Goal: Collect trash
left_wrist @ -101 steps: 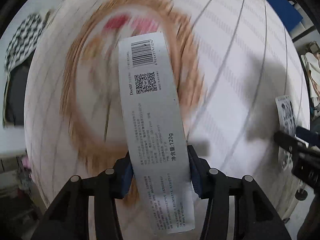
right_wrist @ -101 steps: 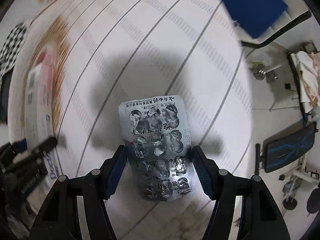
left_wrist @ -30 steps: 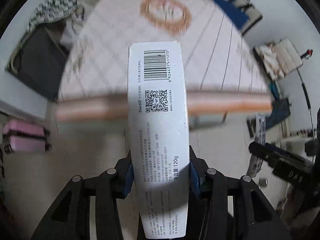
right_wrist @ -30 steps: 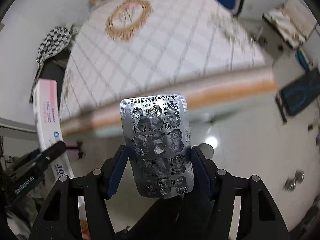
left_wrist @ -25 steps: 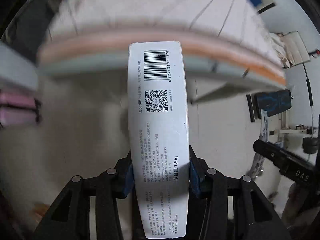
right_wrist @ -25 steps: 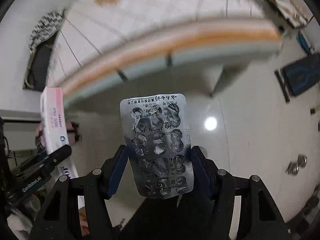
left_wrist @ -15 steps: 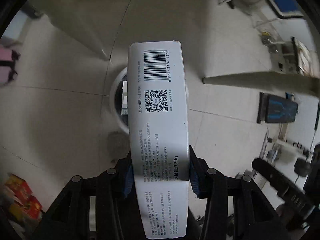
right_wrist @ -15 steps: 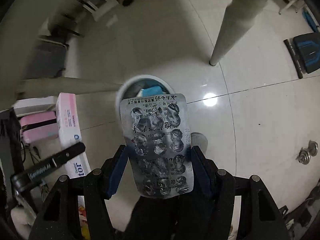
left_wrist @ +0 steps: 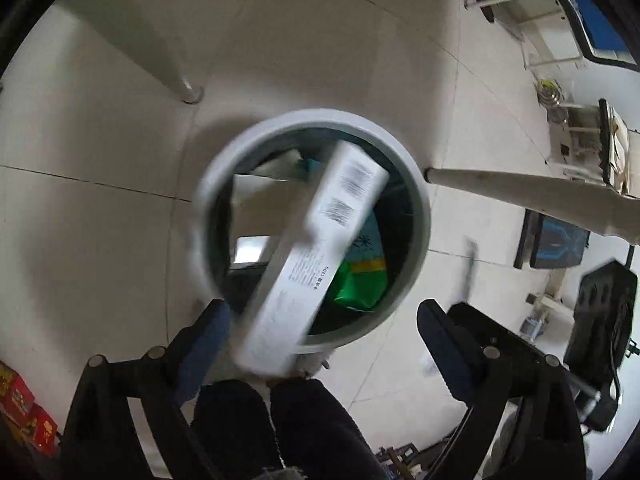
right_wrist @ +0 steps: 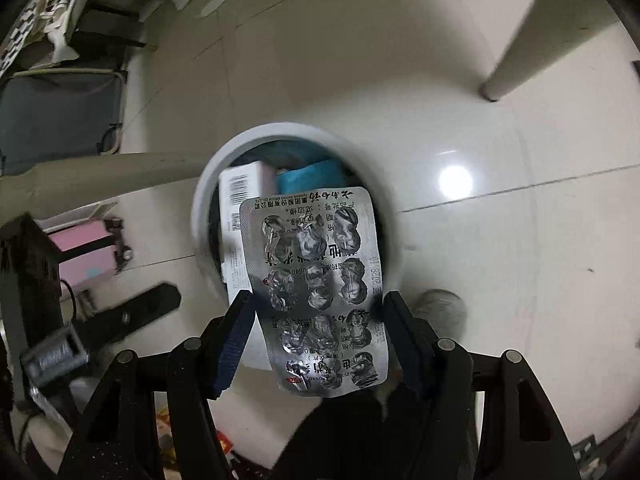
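Box dropping into the bin, blister pack still to go

My left gripper (left_wrist: 322, 334) stands spread wide, and the blurred white box (left_wrist: 316, 252) at frame centre tips loose over the bin (left_wrist: 418, 216), seemingly falling in. My right gripper (right_wrist: 320, 334) pinches the empty blister pack (right_wrist: 322, 292) above the bin's mouth; I judge releasing it is what's left.

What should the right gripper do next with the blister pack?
Probably open the right gripper. It holds the empty blister pack directly above the trash bin, and the left gripper is already open, its white box falling into the bin.
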The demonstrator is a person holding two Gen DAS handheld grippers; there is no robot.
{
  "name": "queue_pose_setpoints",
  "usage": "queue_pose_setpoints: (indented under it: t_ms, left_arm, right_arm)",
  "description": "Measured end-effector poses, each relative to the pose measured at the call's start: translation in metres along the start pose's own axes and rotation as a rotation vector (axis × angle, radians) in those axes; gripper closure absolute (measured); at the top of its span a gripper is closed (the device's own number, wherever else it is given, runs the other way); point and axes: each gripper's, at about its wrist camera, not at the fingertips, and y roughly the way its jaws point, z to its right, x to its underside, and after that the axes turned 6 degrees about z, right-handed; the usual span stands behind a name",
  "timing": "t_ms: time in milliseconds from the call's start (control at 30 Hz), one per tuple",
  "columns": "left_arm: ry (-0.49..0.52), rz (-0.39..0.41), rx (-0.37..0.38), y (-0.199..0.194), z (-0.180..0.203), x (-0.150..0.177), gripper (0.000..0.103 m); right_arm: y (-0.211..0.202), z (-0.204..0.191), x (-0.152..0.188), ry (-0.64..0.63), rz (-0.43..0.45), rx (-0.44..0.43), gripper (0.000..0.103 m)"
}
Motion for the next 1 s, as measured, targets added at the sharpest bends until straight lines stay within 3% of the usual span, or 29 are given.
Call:
queue_pose_setpoints:
  t_ms: [33, 67, 167, 267, 567, 800, 1000]
  left_arm:
    - [0.010, 0.026, -0.034, -0.006, 0.000, 0.003, 0.008]
    - [0.022, 0.058, -0.066, -0.010, -0.001, 0.006, 0.008]
    - [0.078, 0.164, -0.206, -0.035, -0.002, 0.019, 0.007]
    - [0.106, 0.210, -0.265, -0.056, 0.004, 0.032, 0.007]
    - [0.152, 0.237, -0.278, -0.156, 0.038, 0.079, 0.007]
    - [0.180, 0.246, -0.242, -0.249, 0.074, 0.112, 0.007]
    - [0.214, 0.275, -0.183, -0.343, 0.109, 0.149, 0.007]
  right_arm:
    - [0.006, -0.003, -0.001, -0.009, -0.005, -0.013, 0.018]
    - [0.008, -0.005, 0.000, -0.015, 0.002, -0.017, 0.002]
    - [0.002, -0.013, 0.002, -0.043, 0.021, 0.004, 0.000]
    - [-0.016, -0.019, 0.008, -0.074, 0.051, 0.059, 0.000]
    - [-0.126, -0.054, 0.052, -0.174, 0.148, 0.231, 0.000]
    - [-0.256, -0.096, 0.095, -0.215, 0.208, 0.250, 0.000]
    - [-0.370, -0.133, 0.137, -0.254, 0.240, 0.210, 0.000]
